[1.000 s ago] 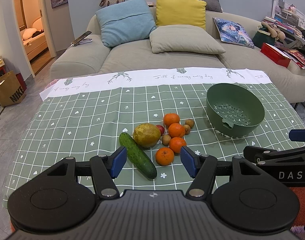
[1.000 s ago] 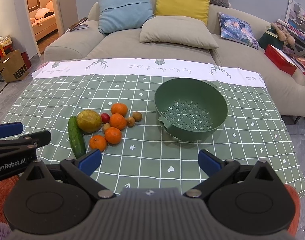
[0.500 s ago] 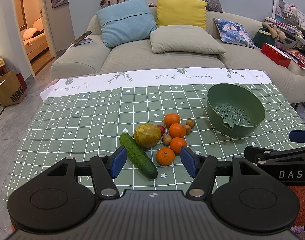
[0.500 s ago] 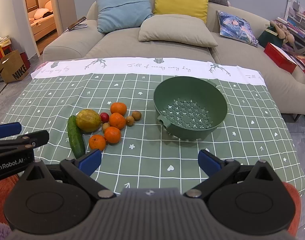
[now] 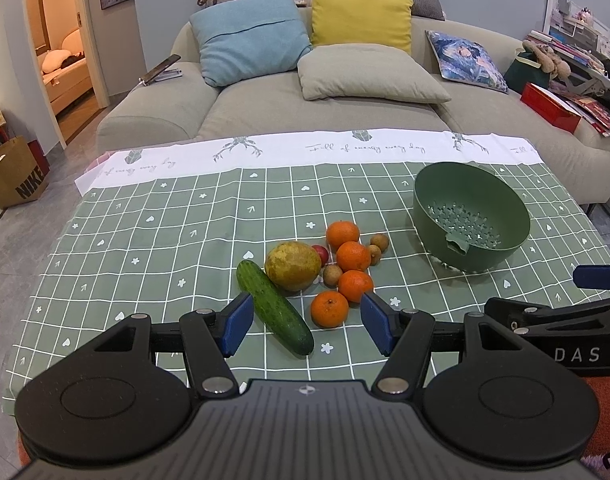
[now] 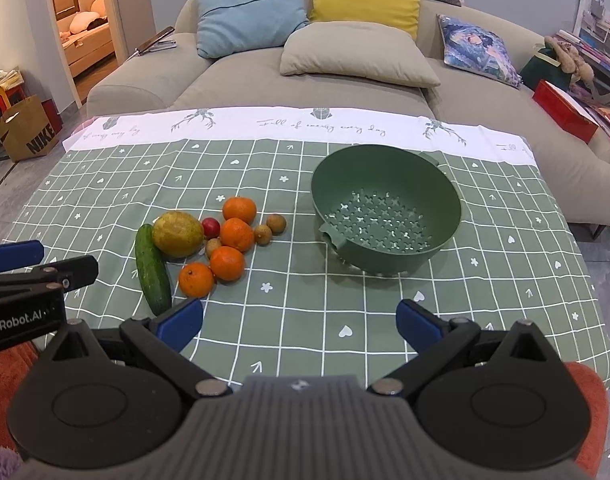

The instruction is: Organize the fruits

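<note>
Item: my left gripper (image 5: 307, 326), jaws wide, holding nothing; right gripper (image 6: 299, 320), wider, likewise empty. Both tilt downward above the table's near edge (poised, I judge, for a first pick). Item: fruit cluster mid-table: cucumber (image 5: 275, 308), yellow-green fruit (image 5: 292, 266), four oranges (image 5: 330, 309). Item: green colander (image 6: 386, 216), empty, nearer the right edge, presumably the destination.
</note>
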